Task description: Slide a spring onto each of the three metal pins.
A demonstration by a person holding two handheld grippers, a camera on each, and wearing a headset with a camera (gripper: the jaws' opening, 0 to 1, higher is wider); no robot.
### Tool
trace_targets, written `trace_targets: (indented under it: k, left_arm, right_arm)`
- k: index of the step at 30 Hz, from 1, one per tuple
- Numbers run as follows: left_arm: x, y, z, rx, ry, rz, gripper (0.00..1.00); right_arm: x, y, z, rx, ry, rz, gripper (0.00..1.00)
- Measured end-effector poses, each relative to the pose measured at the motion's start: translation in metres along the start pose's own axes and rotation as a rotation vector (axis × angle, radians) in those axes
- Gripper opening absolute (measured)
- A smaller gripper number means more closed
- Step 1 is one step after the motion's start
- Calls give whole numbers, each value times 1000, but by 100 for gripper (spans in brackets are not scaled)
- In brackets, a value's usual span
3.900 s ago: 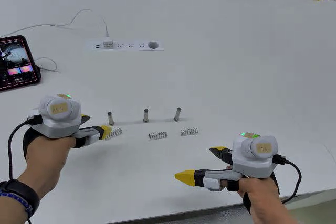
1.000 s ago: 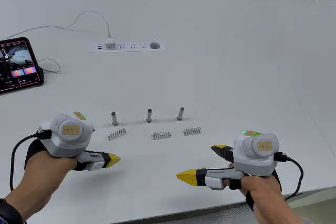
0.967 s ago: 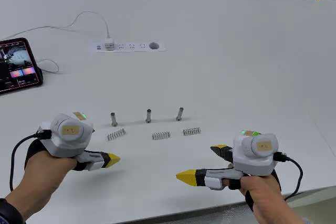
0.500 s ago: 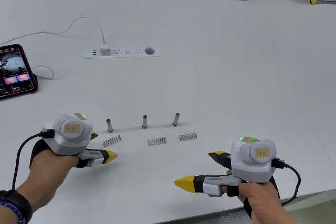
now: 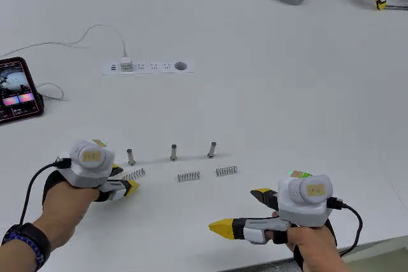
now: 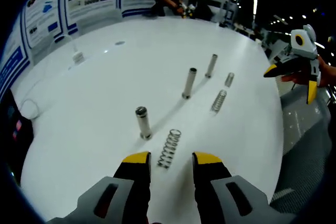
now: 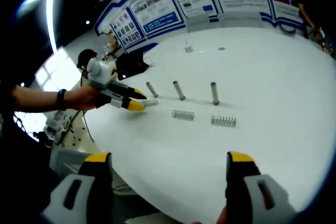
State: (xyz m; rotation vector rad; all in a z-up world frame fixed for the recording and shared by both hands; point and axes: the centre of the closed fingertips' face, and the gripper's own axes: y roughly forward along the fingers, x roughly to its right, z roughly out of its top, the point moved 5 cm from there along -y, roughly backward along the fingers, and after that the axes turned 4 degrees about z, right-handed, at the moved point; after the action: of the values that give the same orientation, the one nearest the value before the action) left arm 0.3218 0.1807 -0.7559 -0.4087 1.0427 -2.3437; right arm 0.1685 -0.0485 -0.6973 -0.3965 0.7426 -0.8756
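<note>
since a moment ago my left tongs (image 6: 170,157) have reached the leftmost spring (image 6: 169,148), apart astride it beside its pin (image 6: 142,121); right tongs (image 7: 168,157) wait, wide apart. a skewed pinch could flick it away.

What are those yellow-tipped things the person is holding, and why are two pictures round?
They are hand-held grippers, like big tweezers with two jaws. A person holds the left gripper and the right gripper. The big picture comes from a camera on the person's head, looking down. Each round picture comes from a small camera riding on one gripper. On the white table stand three metal pins, with three springs lying in front, plus a power strip and a tablet. Both grippers are open and hold nothing. The left one points at the nearest spring.
</note>
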Motion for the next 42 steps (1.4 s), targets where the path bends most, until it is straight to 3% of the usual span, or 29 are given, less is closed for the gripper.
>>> trace_targets:
  k: [11, 15, 22, 25, 31, 39, 42]
  left_arm:
    - [2, 7, -2, -6, 23, -5, 22]
    - [1, 9, -3, -1, 37, 10, 13]
    - [11, 5, -4, -9, 39, 19, 11]
    - [11, 3, -7, -17, 5, 10, 11]
    - [21, -8, -14, -17, 11, 3, 11]
    - [25, -27, -25, -7, -44, -9, 10]
    - [24, -35, -26, 23, -111, -4, 10]
  right_arm:
    - [1, -1, -4, -2, 10, -8, 91]
    - [0, -1, -3, -1, 10, -6, 91]
    - [0, -1, -2, 9, 16, -6, 91]
    - [-2, 0, -2, 9, 15, -4, 91]
    - [-4, -1, -2, 13, 13, 1, 90]
    - [-5, 1, -3, 16, 13, 10, 90]
    - [-6, 2, -3, 22, 19, 14, 90]
